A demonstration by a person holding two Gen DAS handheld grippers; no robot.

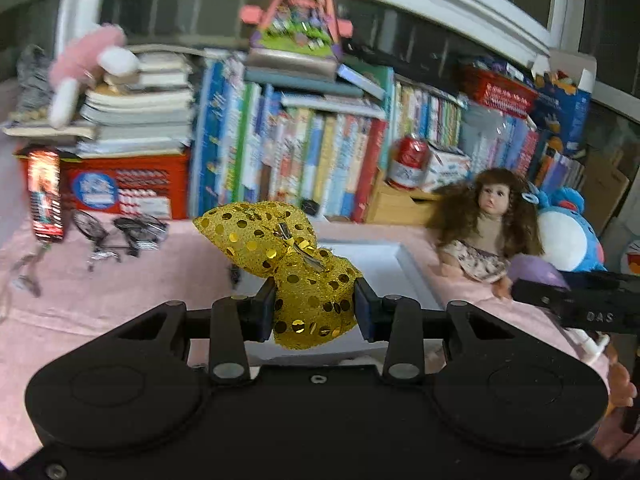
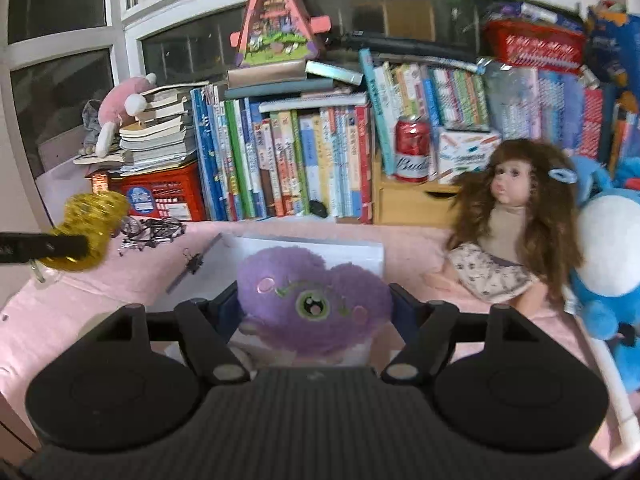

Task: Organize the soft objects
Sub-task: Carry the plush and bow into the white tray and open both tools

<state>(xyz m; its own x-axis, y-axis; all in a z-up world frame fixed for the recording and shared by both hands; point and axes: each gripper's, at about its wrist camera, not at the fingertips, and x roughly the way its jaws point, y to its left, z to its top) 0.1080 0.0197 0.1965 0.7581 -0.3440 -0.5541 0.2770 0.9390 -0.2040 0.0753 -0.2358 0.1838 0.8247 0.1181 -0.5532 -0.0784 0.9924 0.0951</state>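
Left fingers (image 1: 315, 312) pinch gold sequined bow (image 1: 280, 264) slanting up-left; right fingers (image 2: 316, 312) clasp purple plush (image 2: 312, 300).

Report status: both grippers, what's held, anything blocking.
Left gripper shut on gold sequinned fabric bow. Right gripper shut on fluffy purple plush toy. White tray beneath; nothing blocking it.

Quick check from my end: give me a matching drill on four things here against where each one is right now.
Things:
1. gold sequin bow
2. purple plush
3. doll
4. red can

Places:
A. on the wooden box by the books
B. in the right tool
C. seated on the pink cloth
D. in the left tool

Pairs: 1-D, 2-B, 3-C, 4-A
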